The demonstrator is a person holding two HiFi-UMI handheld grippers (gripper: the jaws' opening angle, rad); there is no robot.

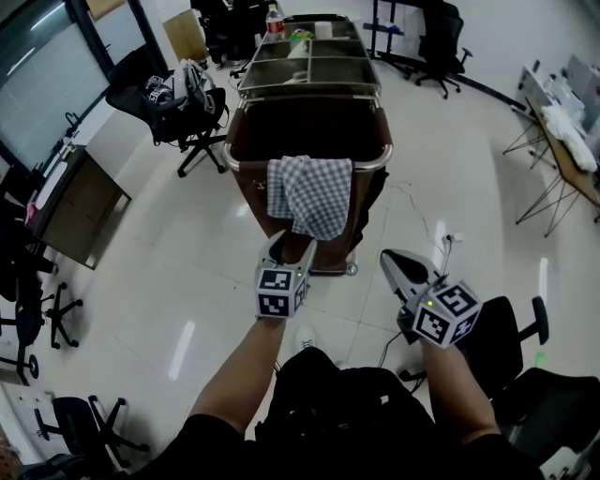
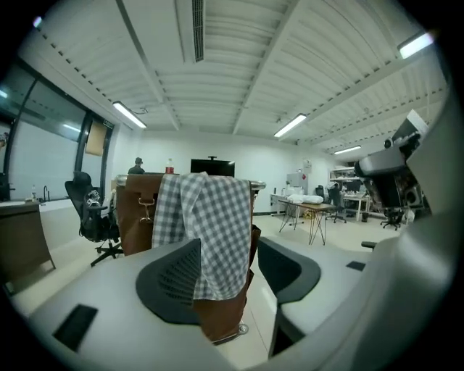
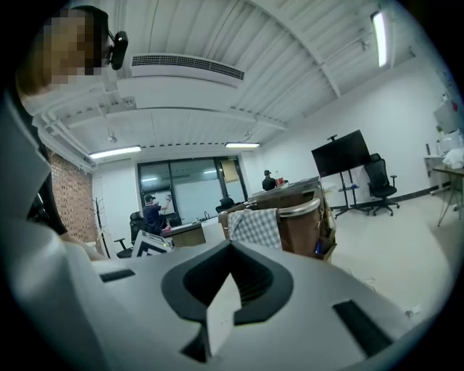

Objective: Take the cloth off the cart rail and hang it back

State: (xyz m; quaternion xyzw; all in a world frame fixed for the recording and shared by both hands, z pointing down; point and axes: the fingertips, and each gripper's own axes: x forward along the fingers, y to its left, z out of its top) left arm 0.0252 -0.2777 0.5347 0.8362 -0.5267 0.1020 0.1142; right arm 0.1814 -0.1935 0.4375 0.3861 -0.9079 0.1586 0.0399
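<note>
A grey-and-white checked cloth hangs over the chrome rail at the near end of a brown cart. My left gripper is just below and in front of the cloth's lower edge, with its jaws open and nothing between them. In the left gripper view the cloth hangs straight ahead of the left gripper, apart from the dark pads. Lower and to the right, my right gripper is well clear of the cart, with its jaws together. The right gripper view shows the cloth far off.
The cart's top tray carries a bottle and small items. Office chairs stand to the cart's left and a desk further left. Folding tables are at the right. A black chair is close by my right arm.
</note>
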